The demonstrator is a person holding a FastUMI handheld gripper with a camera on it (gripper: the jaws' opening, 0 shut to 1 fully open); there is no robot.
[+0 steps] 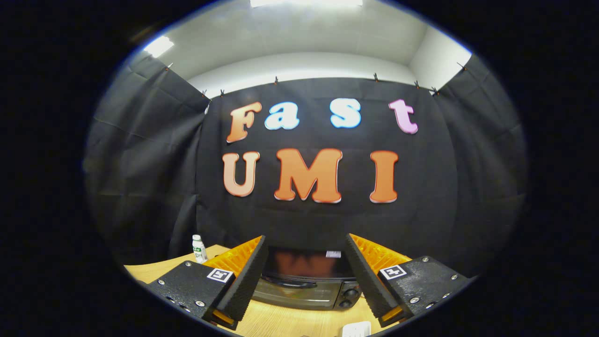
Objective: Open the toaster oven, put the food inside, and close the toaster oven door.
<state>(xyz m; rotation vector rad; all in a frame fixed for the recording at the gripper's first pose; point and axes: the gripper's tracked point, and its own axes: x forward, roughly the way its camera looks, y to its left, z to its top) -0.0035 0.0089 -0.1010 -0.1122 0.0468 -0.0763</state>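
Note:
A dark toaster oven [304,285] stands on the wooden table [285,320], seen between and beyond my fingers. Its glass door looks closed, with a dark handle across the upper part and two knobs [350,298] at its right side. My gripper [306,243] is open, held above the table and well short of the oven, with nothing between its fingers. A white object [356,329] lies on the table just below the right finger; I cannot tell what it is.
A small white bottle [199,248] with a green label stands at the back left of the table, beyond the left finger. The black cloth wall hangs close behind the oven.

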